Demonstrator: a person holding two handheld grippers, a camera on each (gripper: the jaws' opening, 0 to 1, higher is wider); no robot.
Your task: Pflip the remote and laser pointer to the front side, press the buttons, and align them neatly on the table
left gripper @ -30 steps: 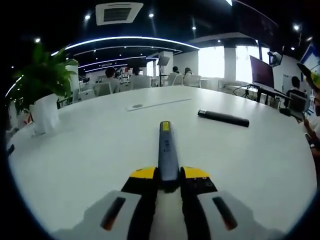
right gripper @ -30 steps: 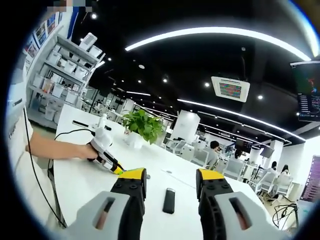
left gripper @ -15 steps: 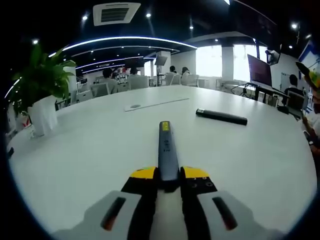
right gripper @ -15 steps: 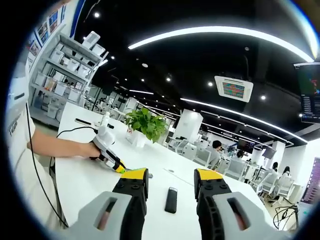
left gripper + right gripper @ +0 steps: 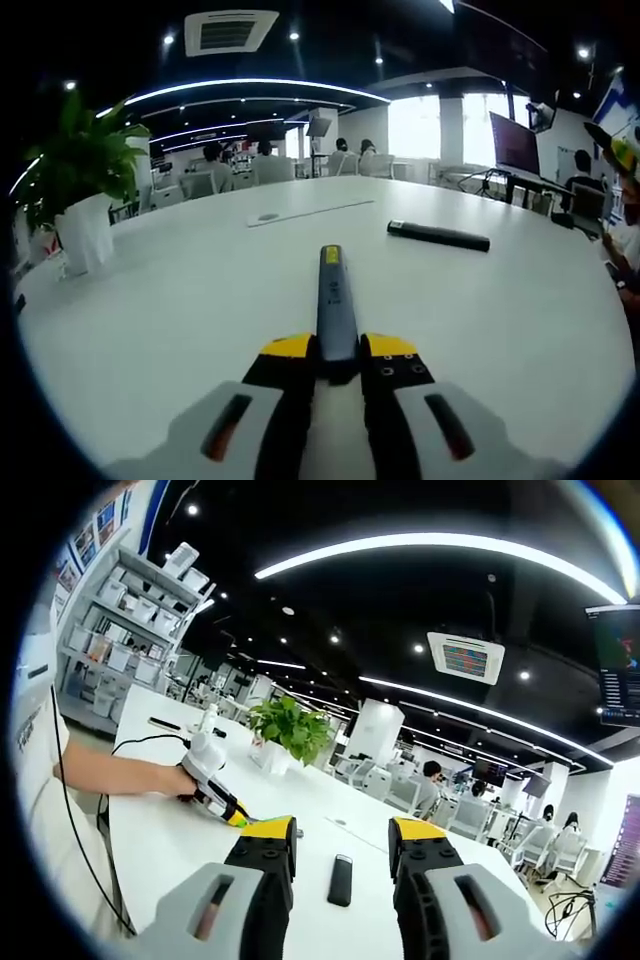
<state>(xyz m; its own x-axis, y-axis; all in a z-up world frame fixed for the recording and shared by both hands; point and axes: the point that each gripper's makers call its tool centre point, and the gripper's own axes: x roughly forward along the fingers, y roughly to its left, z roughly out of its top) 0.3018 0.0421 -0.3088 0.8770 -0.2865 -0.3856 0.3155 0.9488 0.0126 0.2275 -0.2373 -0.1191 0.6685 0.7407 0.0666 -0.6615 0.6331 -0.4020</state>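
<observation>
Here, my left hand-held gripper [image 5: 338, 357] clenched on the laser pointer [image 5: 335, 302], right hand-held gripper [image 5: 342, 842] released above the table [image 5: 180, 300], remote [image 5: 438, 235] lying well apart.

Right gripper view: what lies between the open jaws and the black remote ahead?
Bare white table. In the right gripper view the right gripper stands open, and the remote lies beyond it, untouched.

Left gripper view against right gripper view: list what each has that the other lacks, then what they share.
Left gripper view: the left claw shut on the laser pointer, a yellow patch near the pointer's far tip.

Right gripper view: the right claw open and holding nothing, a person's hand on the other gripper, and wall shelving.

Both: the black remote lying on the white table, and the potted plant.
</observation>
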